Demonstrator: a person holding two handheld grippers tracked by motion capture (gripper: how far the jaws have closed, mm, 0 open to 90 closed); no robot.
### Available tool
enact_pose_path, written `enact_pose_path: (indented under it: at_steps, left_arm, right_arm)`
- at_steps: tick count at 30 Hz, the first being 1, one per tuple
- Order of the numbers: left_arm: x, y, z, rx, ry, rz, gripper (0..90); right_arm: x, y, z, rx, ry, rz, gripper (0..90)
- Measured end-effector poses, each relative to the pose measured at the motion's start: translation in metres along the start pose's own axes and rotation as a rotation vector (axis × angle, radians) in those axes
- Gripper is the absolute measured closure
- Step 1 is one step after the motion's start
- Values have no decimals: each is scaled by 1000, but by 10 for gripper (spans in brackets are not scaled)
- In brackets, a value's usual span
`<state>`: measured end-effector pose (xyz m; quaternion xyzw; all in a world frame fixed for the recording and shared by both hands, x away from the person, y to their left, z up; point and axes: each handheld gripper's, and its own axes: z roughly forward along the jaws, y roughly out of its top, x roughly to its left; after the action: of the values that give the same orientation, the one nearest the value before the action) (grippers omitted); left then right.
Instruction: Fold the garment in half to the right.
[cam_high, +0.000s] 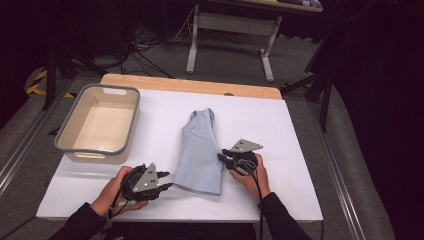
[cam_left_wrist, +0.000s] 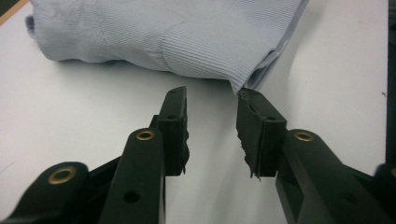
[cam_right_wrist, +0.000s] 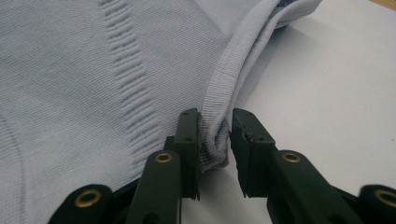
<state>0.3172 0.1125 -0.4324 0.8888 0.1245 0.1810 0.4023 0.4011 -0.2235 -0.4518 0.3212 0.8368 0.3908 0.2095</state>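
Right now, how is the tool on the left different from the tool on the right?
The left tool has open jaws with nothing between them; the right tool has the light blue sweater's ribbed edge between its jaws. The left tool sits just short of the sweater's corner, while the right tool is at its side edge. Both are black, hand-held, over the white table.

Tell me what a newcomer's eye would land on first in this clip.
The pale blue knitted garment, folded into a long strip, lies mid-table on the white table. The right gripper has the garment's ribbed edge between its fingers, while the left gripper stands open just short of the near corner. A grey-rimmed, empty tub sits at the far left.
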Motion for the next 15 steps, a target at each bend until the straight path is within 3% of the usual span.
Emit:
enact_pose_path:
  at_steps: [5, 8, 10, 12, 15]
  left_arm:
    - [15, 2, -10, -58, 37, -88, 617]
    - [17, 9, -3, -65, 64, -78, 626]
    - [19, 13, 0, -78, 60, -77, 627]
    - [21, 19, 7, -92, 60, -81, 628]
    - [25, 32, 21, -103, 71, -56, 623]
  right_arm:
    - [0, 0, 0, -3, -1, 2, 723]
    - [1, 1, 0, -1, -3, 0, 724]
    - [1, 1, 0, -2, -3, 1, 720]
    - [0, 1, 0, -2, -12, 2, 681]
    - [1, 4, -3, -12, -34, -3, 619]
